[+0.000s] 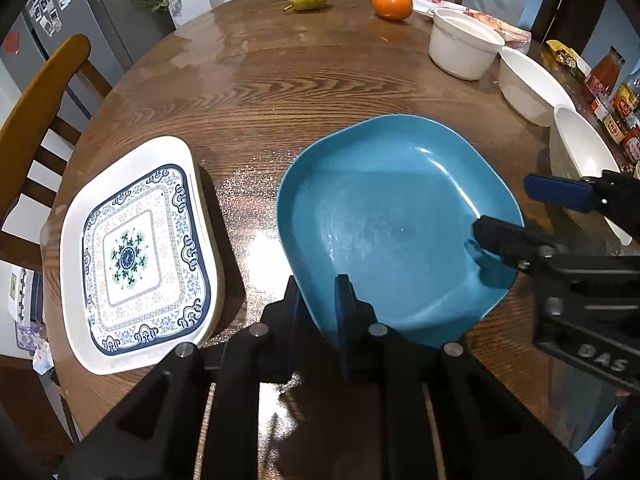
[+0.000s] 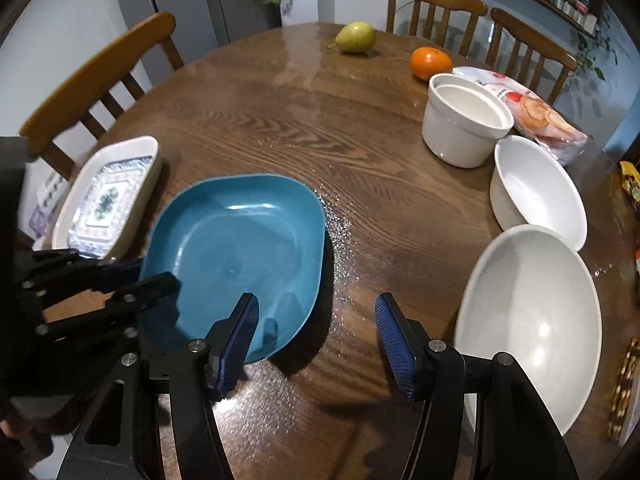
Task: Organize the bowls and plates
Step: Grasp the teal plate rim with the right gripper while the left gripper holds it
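A blue square plate (image 1: 384,216) (image 2: 236,244) hangs slightly tilted above the wooden table (image 1: 280,92), with a shadow under it. My left gripper (image 1: 318,296) (image 2: 156,276) is shut on the plate's rim. My right gripper (image 2: 320,340) (image 1: 502,206) is open at the opposite edge; one finger is over the plate's inside and the other is outside the rim, and neither pad presses on it. A white square plate with a blue pattern (image 1: 136,256) (image 2: 108,196) lies flat to the left of the blue one.
Along the right side stand a deep white bowl (image 2: 464,120), a shallower white bowl (image 2: 536,188) and a large white bowl (image 2: 528,320). A pear (image 2: 356,38), an orange (image 2: 430,63) and a food packet (image 2: 540,116) lie at the back. Chairs ring the table.
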{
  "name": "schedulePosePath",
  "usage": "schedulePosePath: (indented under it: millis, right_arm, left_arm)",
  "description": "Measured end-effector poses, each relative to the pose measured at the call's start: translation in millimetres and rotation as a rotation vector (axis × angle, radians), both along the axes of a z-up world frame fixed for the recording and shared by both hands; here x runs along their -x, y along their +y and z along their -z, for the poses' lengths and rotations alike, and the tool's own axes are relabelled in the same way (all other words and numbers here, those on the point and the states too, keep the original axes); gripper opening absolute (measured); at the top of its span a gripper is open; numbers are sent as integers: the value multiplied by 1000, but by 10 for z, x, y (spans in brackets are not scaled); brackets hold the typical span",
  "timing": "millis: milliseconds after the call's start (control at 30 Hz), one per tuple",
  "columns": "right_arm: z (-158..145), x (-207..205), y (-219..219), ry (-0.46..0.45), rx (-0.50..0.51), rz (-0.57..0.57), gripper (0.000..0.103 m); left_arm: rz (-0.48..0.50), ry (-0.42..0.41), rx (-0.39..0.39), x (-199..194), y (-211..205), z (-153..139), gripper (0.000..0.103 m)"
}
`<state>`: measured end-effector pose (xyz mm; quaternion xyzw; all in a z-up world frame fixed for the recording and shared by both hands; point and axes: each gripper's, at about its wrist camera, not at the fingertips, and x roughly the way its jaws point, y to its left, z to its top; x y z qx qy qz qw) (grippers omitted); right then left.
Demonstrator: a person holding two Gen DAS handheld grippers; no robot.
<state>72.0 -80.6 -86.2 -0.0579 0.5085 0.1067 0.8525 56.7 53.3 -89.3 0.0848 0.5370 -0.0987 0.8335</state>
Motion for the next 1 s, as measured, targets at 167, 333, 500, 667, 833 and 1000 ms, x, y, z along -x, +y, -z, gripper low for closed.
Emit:
schedulePosePath:
  millis: [167, 333, 500, 667, 833, 1000]
  right_arm:
    - [64, -23, 27, 15, 16, -6, 53]
    - [114, -43, 56, 34, 14, -18, 22]
    - [90, -33, 130, 11, 39, -29, 14]
    - [36, -11, 121, -12, 39, -28, 12]
    - [-106, 57, 91, -52, 34, -21, 12]
    - [-252, 135, 80, -91, 16, -15, 12]
  left_arm:
    - [-4, 2, 6, -29, -8, -1, 15]
    - [-1, 3, 18, -38, -4, -10, 14]
    - [-7, 3, 19, -47, -14, -1, 14]
    - [-16, -5, 29, -43, -23, -30, 14]
    - [-10, -48, 23, -2, -60, -158, 14]
    - [-8, -97, 13, 61, -70, -311, 14]
